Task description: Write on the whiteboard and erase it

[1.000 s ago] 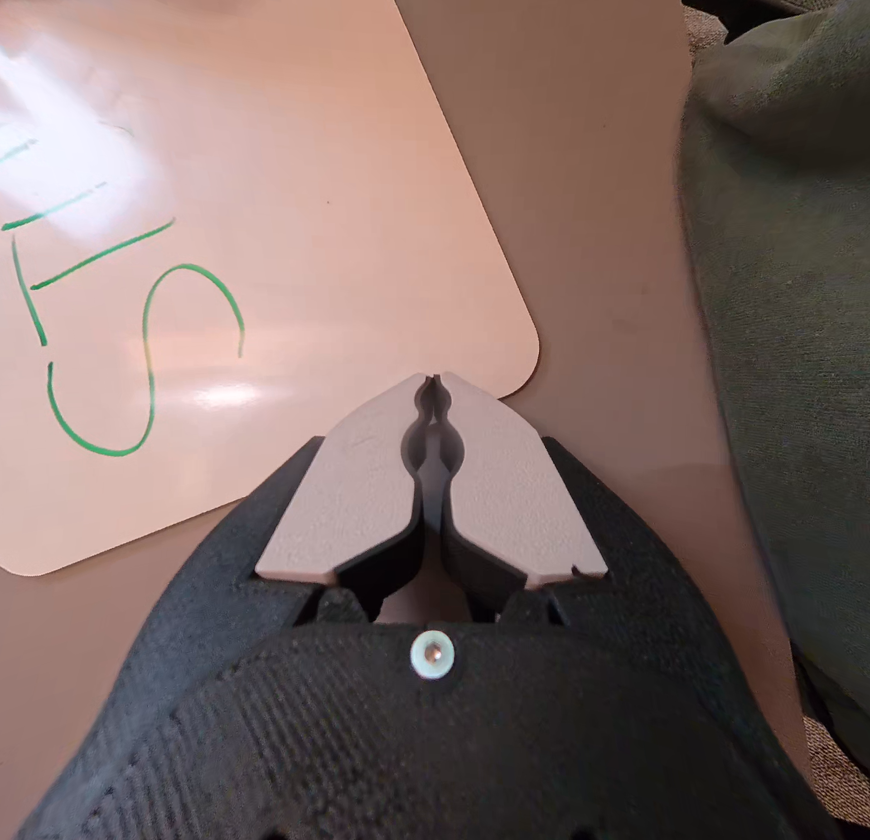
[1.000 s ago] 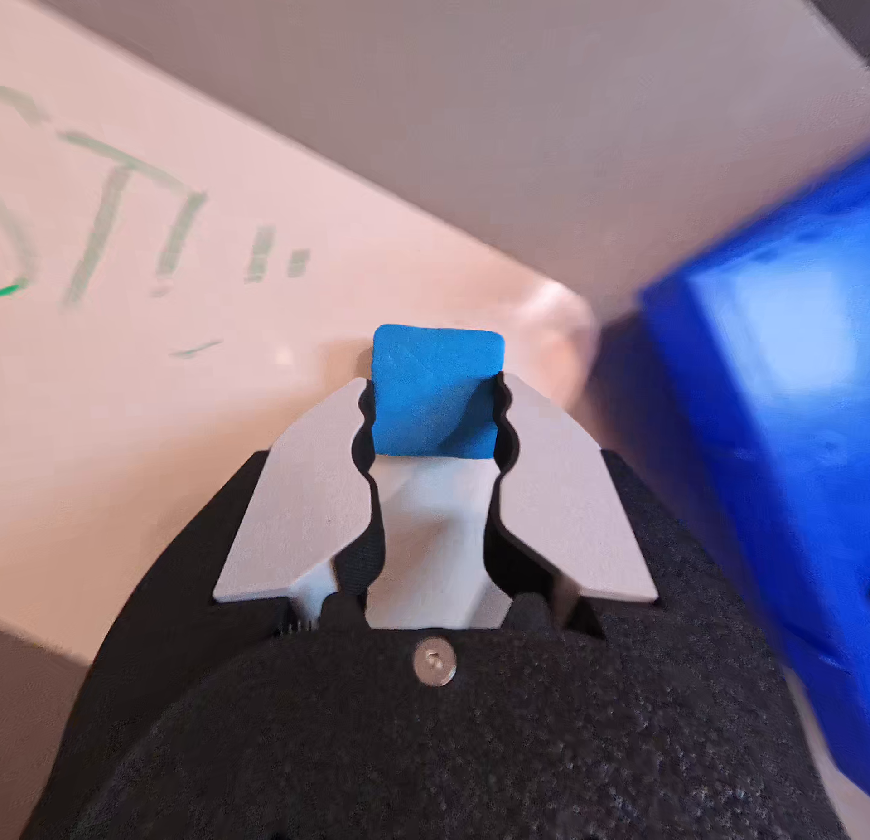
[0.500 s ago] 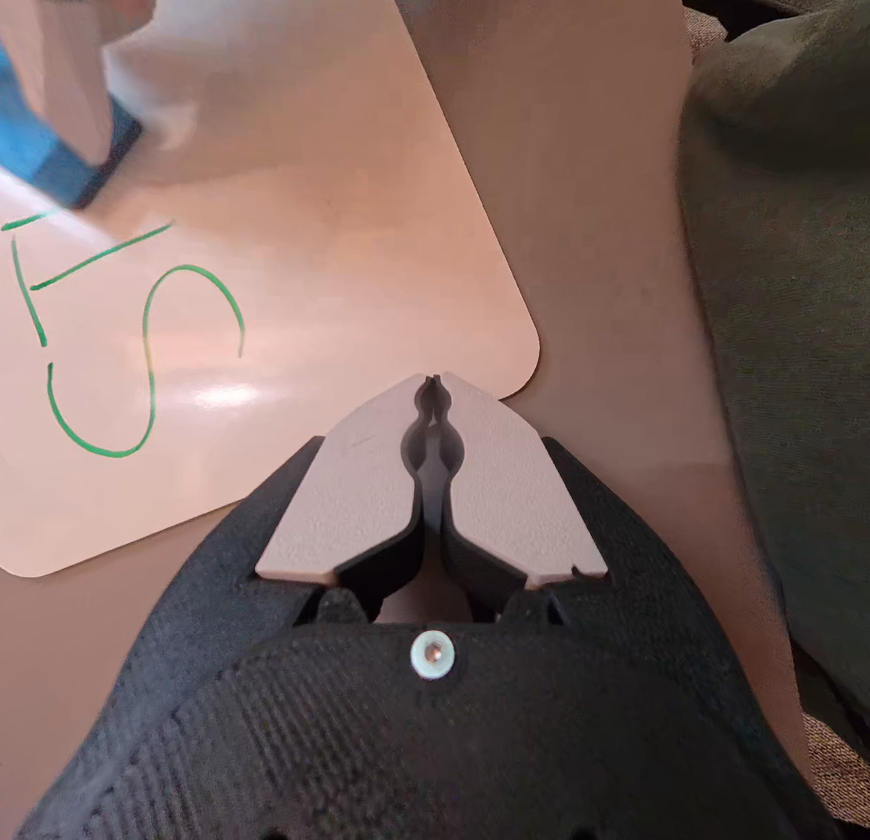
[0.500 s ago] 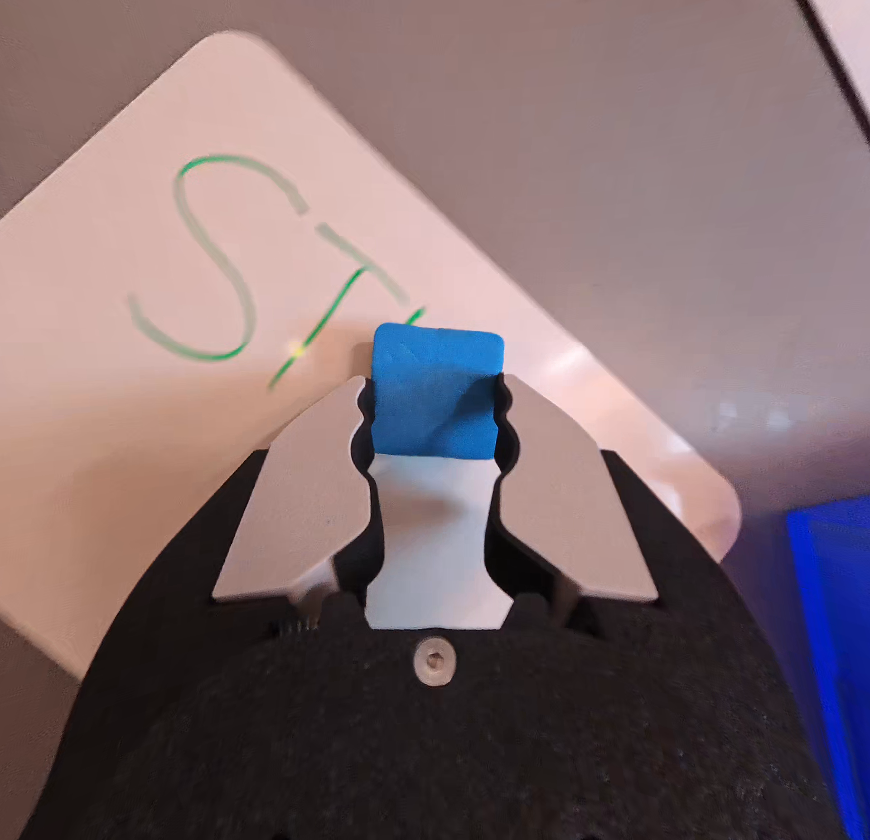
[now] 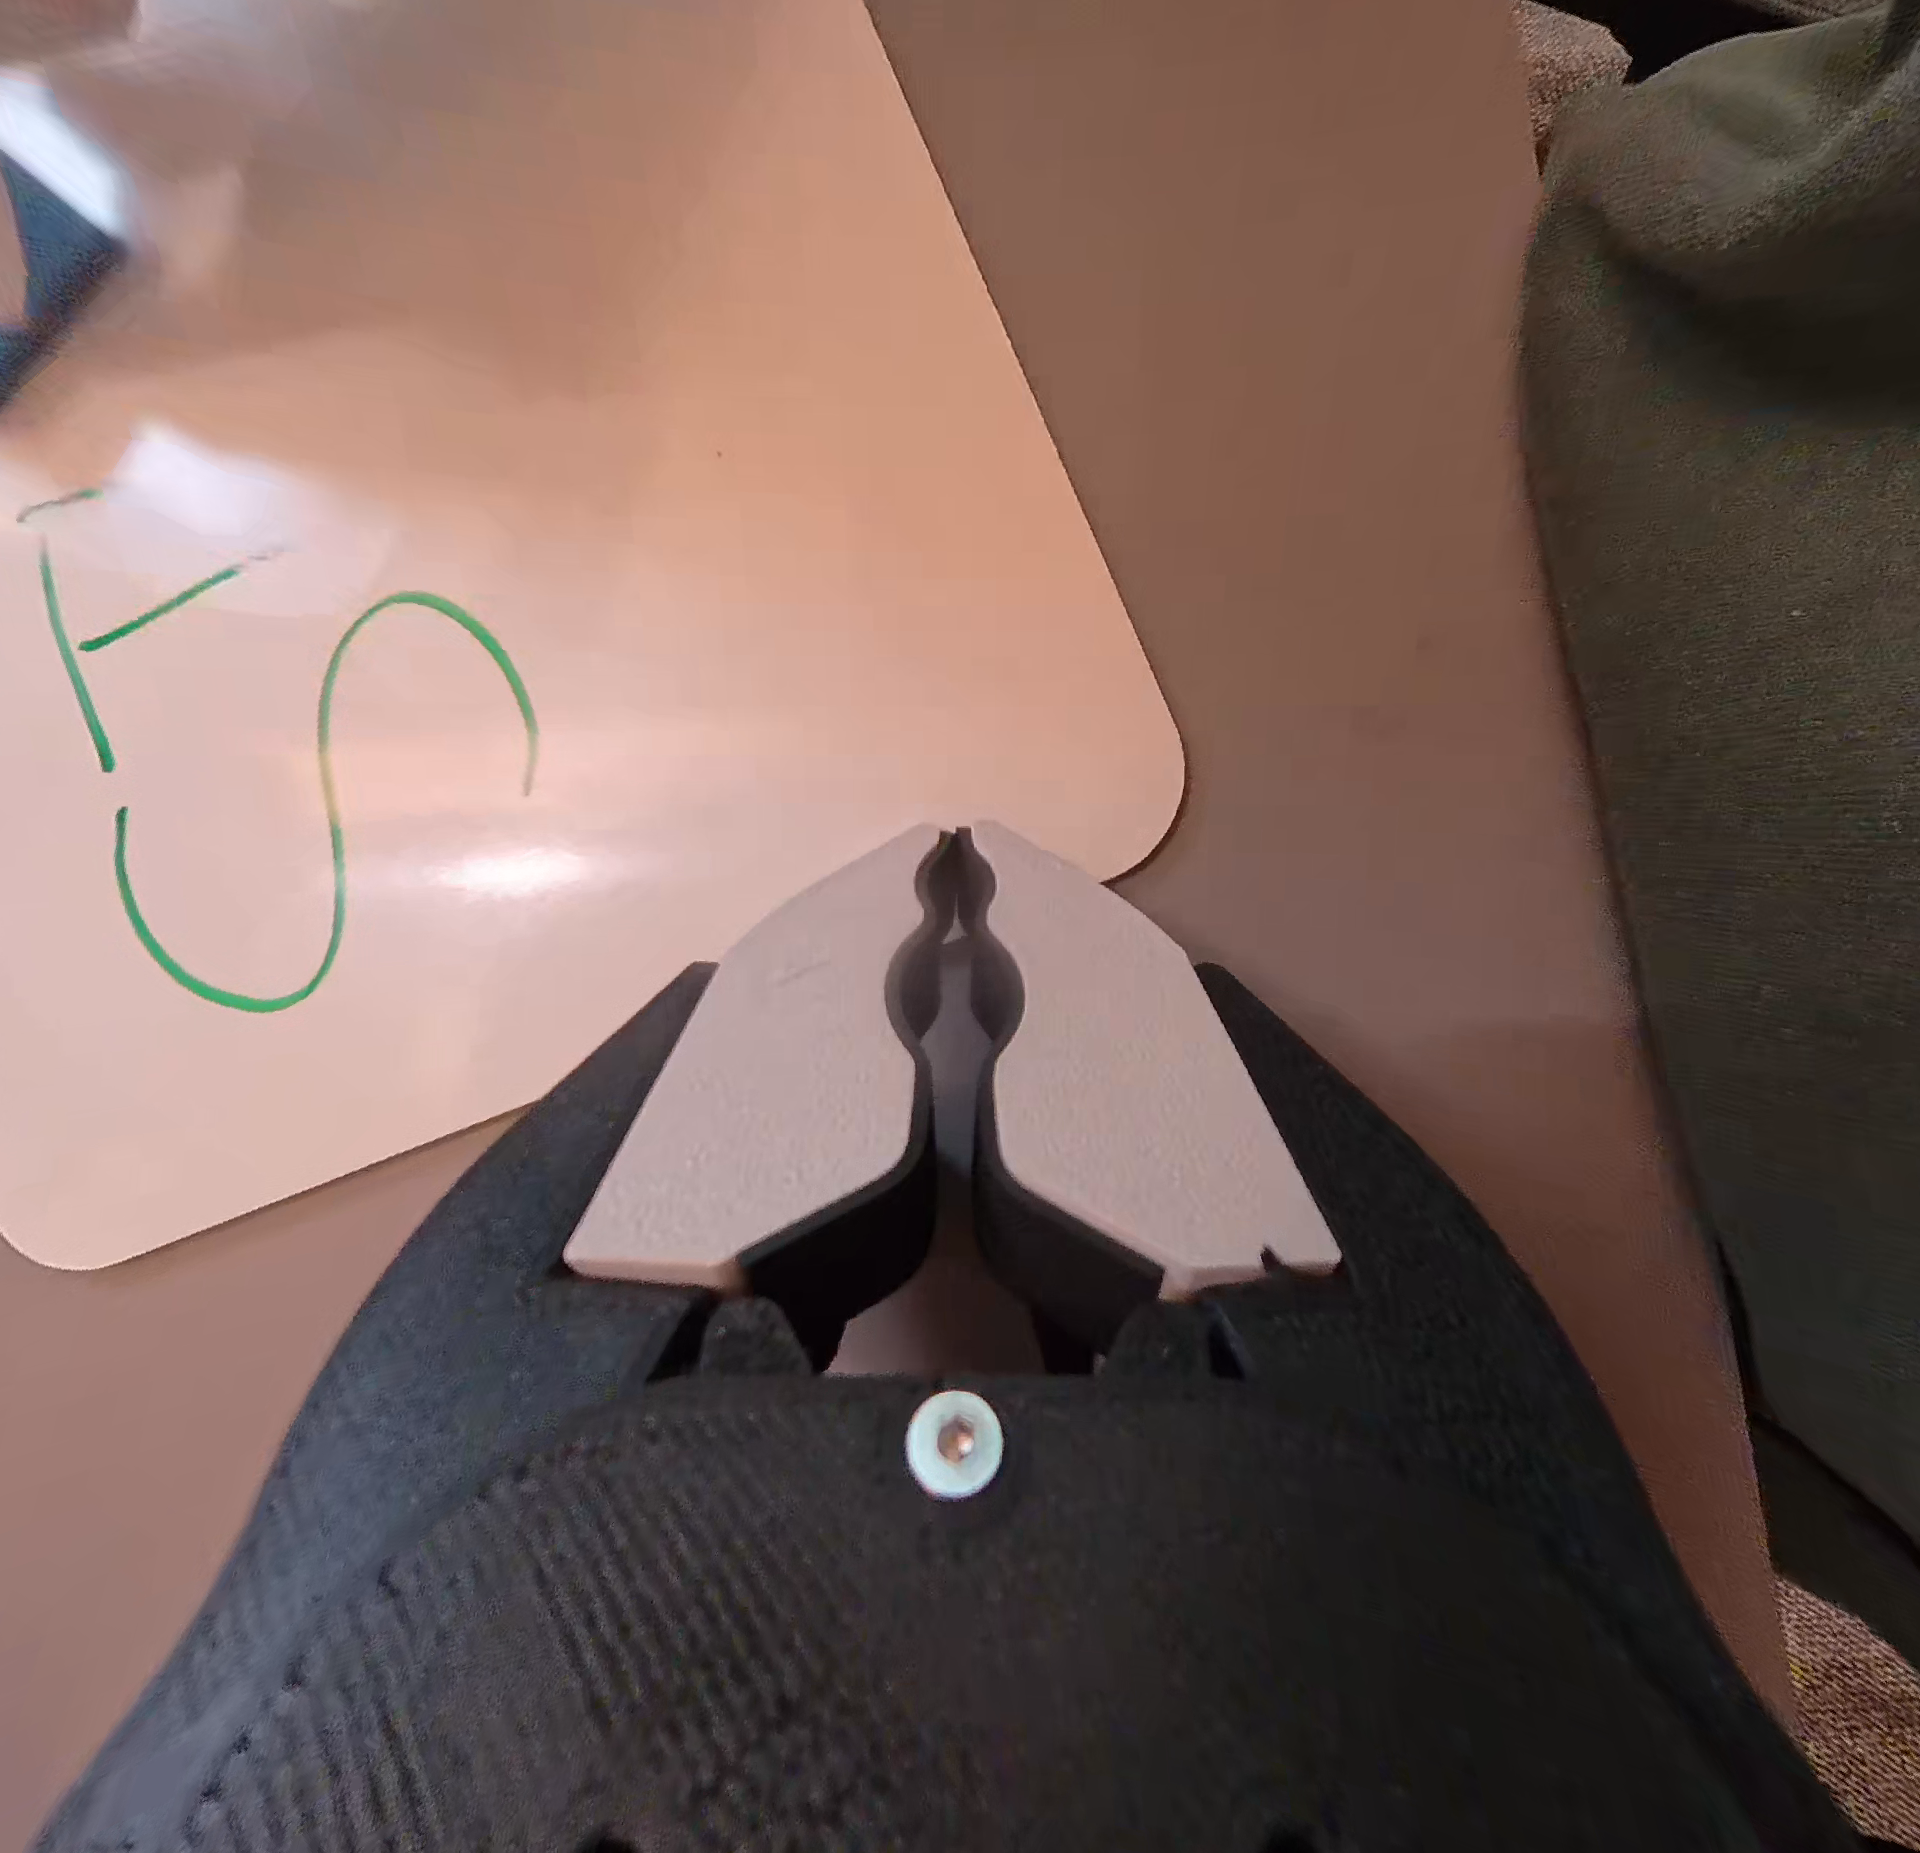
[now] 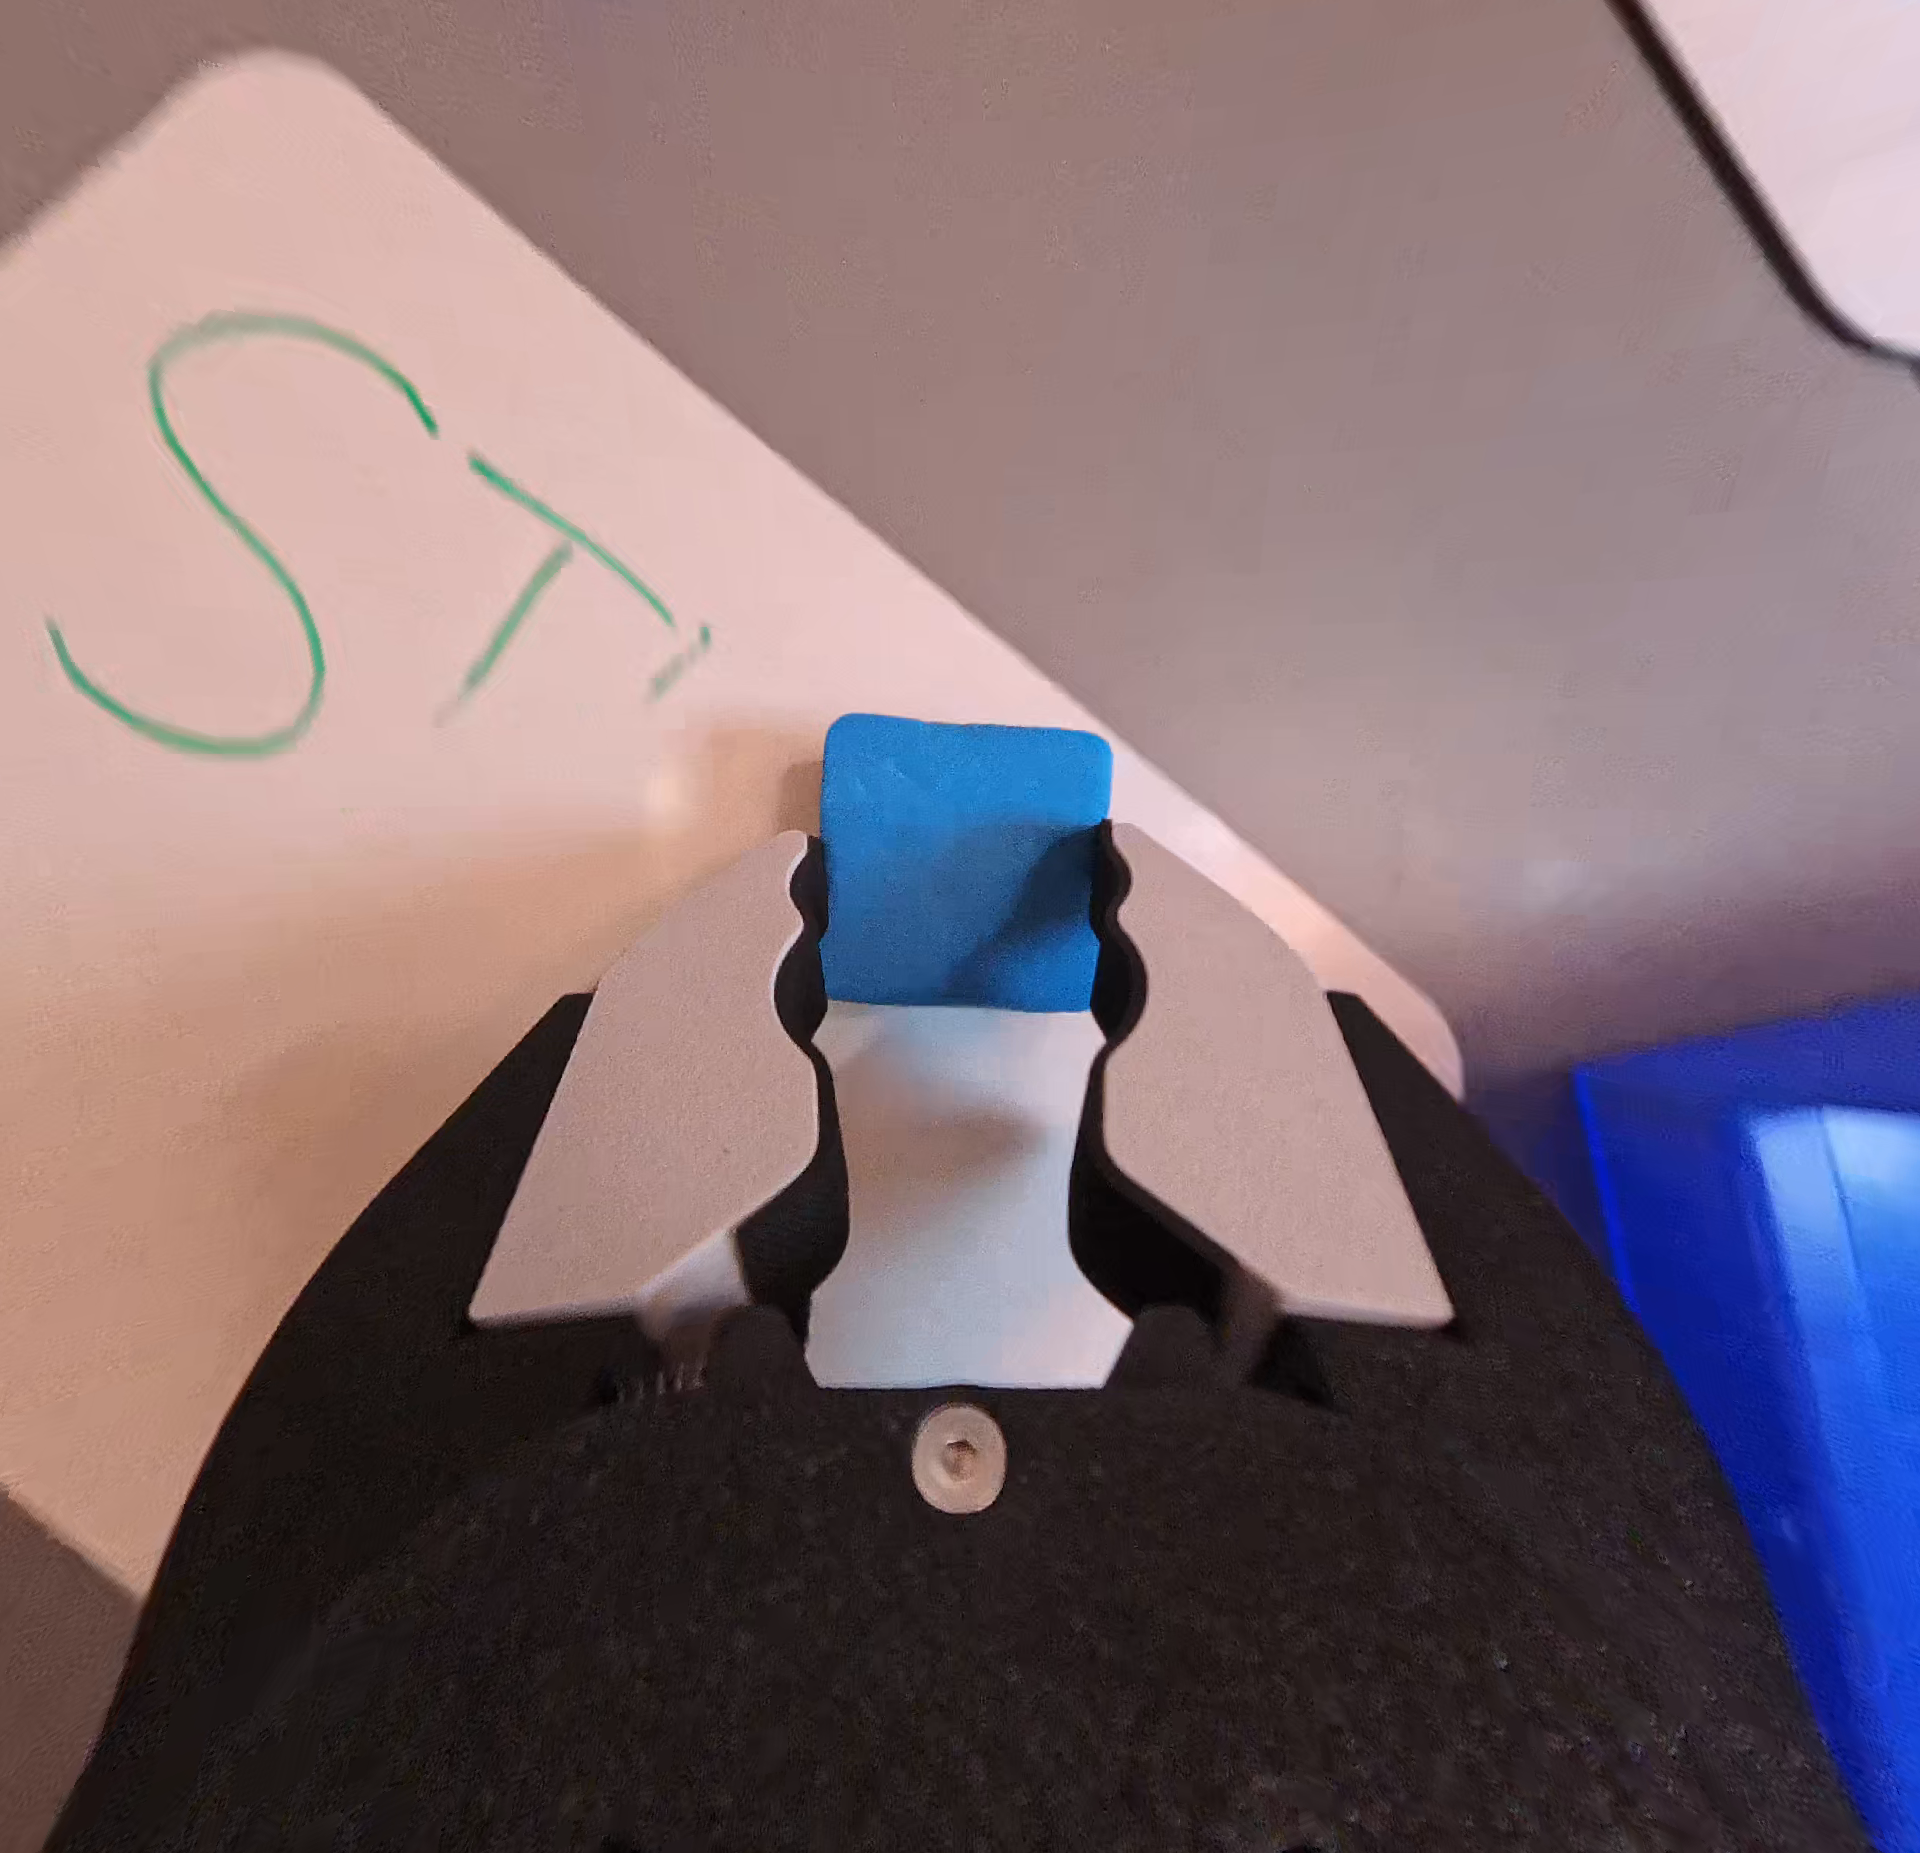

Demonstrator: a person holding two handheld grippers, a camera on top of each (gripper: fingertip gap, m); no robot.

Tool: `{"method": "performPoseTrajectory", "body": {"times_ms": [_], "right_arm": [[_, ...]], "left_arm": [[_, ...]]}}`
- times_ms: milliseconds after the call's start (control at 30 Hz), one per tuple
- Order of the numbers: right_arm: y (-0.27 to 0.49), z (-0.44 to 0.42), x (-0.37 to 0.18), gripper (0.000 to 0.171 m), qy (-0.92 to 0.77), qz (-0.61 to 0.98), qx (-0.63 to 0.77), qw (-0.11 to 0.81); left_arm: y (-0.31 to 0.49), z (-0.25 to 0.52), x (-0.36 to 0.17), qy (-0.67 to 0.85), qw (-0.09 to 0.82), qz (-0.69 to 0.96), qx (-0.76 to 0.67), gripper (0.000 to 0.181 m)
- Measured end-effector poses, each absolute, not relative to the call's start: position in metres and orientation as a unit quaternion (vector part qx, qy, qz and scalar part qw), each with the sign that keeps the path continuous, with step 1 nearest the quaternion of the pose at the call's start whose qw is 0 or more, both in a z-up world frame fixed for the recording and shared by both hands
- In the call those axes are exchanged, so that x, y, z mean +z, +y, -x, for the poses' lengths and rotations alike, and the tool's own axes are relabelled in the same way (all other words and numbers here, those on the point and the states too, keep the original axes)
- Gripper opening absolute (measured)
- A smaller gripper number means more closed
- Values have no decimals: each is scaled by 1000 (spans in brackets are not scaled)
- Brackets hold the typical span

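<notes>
**Eraser mid-wipe, green marks left**

Your right gripper [image 6: 958, 899] pinched the blue eraser [image 6: 961, 858] over the whiteboard [image 6: 436, 972], nr its right edge. Green writing [image 6: 343, 546] sat toward the board's far-left corner, partly smeared. Your left gripper [image 5: 956, 847] had fingers pressed together, empty, at the board's corner [image 5: 1122, 806]. Risk: w/ nothing visibly pinning it, the board could slide under a hard wipe; a tilted eraser would leave streaks.

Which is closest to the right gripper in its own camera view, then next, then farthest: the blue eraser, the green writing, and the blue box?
1. The blue eraser: clamped between the right gripper fingers, dead centre.
2. The green writing: on the whiteboard, ahead to the left.
3. The blue box: off at the right edge. It is blurred, so ranking it against the writing is uncertain.
</notes>
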State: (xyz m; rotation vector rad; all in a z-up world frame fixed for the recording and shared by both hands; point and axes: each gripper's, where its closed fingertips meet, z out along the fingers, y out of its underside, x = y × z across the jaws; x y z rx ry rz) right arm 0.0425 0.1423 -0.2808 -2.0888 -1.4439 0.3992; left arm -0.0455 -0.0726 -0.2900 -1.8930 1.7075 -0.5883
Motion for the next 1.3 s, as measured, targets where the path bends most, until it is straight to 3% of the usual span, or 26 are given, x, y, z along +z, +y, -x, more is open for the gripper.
{"method": "performPoseTrajectory", "body": {"times_ms": [67, 200, 300, 400, 600, 767, 933, 1033, 1133, 1300], "right_arm": [[125, -56, -281, 49, -559, 772, 147, 264], [48, 3, -281, 50, -660, 688, 171, 250], [92, 16, -281, 50, -613, 721, 174, 273], [133, -23, -281, 49, -564, 763, 161, 273], [46, 22, -281, 50, -654, 691, 172, 257], [131, -12, -281, 49, -564, 762, 169, 270], [18, 38, -281, 49, -709, 640, 186, 231], [64, 55, -281, 50, -656, 679, 197, 264], [110, 18, -280, 49, -625, 714, 183, 257], [27, 51, -280, 49, -705, 639, 203, 232]], "left_arm": [[-72, 46, -290, 629, 261, 699, -219, 0], [-71, 46, -290, 628, 260, 698, -226, 0], [-71, 45, -290, 629, 260, 698, -225, 0], [-72, 44, -290, 631, 263, 696, -219, 0], [-71, 45, -290, 628, 258, 698, -228, 0], [-68, 45, -290, 627, 263, 699, -223, 0], [-68, 45, -290, 625, 256, 700, -232, 0], [-69, 43, -290, 628, 257, 697, -230, 1], [-69, 43, -290, 628, 259, 696, -231, 0], [-69, 42, -290, 629, 257, 697, -229, 0]]}}
